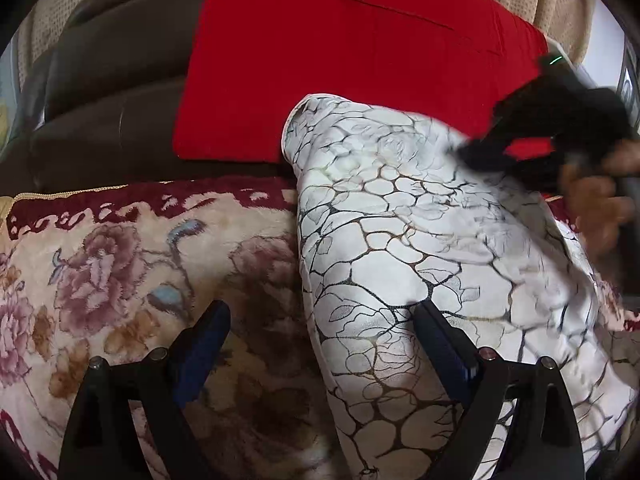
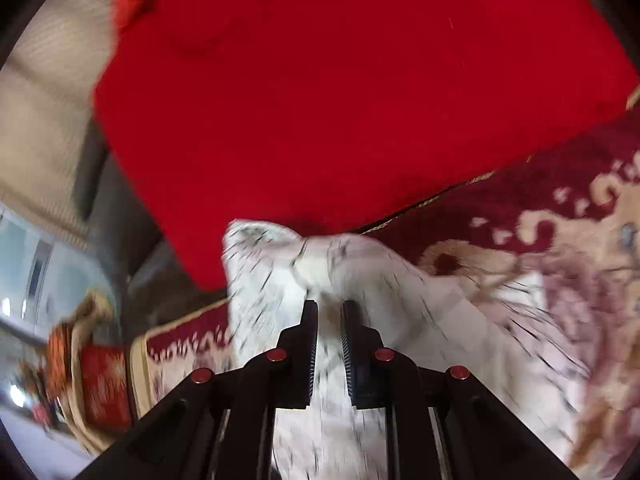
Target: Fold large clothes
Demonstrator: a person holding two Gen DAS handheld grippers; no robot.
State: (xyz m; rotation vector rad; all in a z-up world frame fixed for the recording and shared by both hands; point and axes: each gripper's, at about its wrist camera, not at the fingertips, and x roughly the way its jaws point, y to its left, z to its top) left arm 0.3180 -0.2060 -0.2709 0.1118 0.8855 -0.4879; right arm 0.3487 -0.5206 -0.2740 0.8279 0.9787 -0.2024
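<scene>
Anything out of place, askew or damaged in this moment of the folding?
Nothing looks damaged or spilled. The white crackle-print garment lies bunched on the floral blanket, its far end overlapping the flat red cloth. The right gripper pinches a fold of it; the left gripper hangs open over its edge.

The right wrist view is smeared by motion: the white veined garment (image 2: pixel 360 280) is streaked, its pattern unreadable. Whether cloth is pinched between the right gripper (image 2: pixel 329 312) pads cannot be told. In the left wrist view, that gripper and its hand (image 1: pixel 592 200) are blurred at 3 o'clock. The red cloth (image 1: pixel 340 60) is cut off at 12 o'clock.
</scene>
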